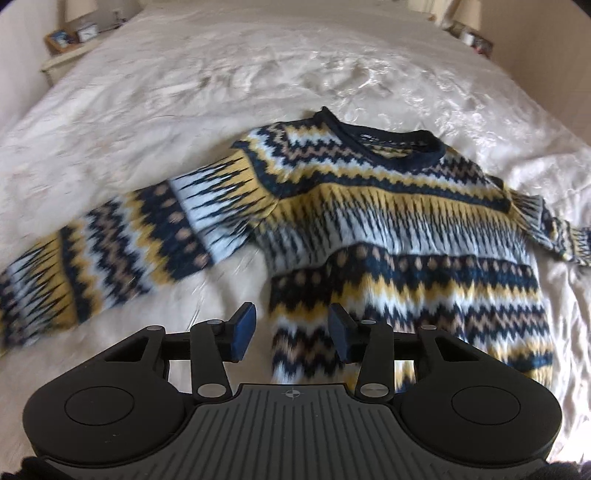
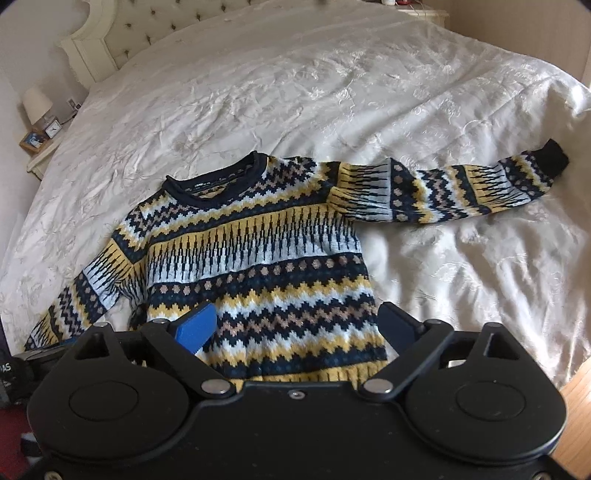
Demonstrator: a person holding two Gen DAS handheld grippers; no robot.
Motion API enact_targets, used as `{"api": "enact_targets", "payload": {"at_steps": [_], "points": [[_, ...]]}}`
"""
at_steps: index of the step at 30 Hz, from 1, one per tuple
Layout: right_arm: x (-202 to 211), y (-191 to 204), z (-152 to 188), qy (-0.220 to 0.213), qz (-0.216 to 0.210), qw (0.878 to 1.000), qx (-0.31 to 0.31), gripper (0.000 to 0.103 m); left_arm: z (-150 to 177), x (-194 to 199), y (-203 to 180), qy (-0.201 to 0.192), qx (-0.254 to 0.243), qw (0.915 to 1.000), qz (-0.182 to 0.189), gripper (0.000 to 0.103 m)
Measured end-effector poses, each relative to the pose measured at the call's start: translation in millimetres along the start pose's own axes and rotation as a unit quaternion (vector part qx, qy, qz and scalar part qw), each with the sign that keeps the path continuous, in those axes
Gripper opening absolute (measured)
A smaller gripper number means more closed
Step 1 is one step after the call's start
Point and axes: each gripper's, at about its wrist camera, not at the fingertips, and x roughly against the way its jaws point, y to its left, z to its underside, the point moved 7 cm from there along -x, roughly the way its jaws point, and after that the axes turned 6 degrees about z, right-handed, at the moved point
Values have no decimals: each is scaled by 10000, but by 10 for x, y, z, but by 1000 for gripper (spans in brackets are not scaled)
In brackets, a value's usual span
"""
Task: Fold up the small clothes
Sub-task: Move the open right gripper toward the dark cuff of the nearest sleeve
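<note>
A navy, yellow and white patterned knit sweater [image 1: 388,229] lies face up on the white bed, neck away from me, both sleeves spread out. It also shows in the right wrist view [image 2: 258,251]. My left gripper [image 1: 291,332] is open, hovering over the sweater's lower left hem corner, with nothing between the blue pads. My right gripper [image 2: 295,325] is open wide above the lower hem, its left pad [image 2: 195,326] over the cloth. The left sleeve [image 1: 110,251] runs to the left. The right sleeve [image 2: 461,188] runs to the right with a dark cuff.
A white embossed bedspread [image 2: 332,92] covers the bed. A nightstand [image 2: 38,144] with a lamp, clock and frame stands at the left. A tufted headboard [image 2: 122,33] is at the far end. Wooden floor [image 2: 576,406] shows at the right edge.
</note>
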Motion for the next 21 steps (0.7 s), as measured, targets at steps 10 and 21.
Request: {"api": "enact_targets", "payload": {"at_steps": [10, 21], "points": [[-285, 191, -114, 180, 95, 9995, 250, 94, -122, -809, 127, 451, -318, 9984, -131, 42], [-410, 78, -199, 220, 187, 9993, 254, 94, -425, -1022, 345, 192, 442, 9983, -328, 20]]}}
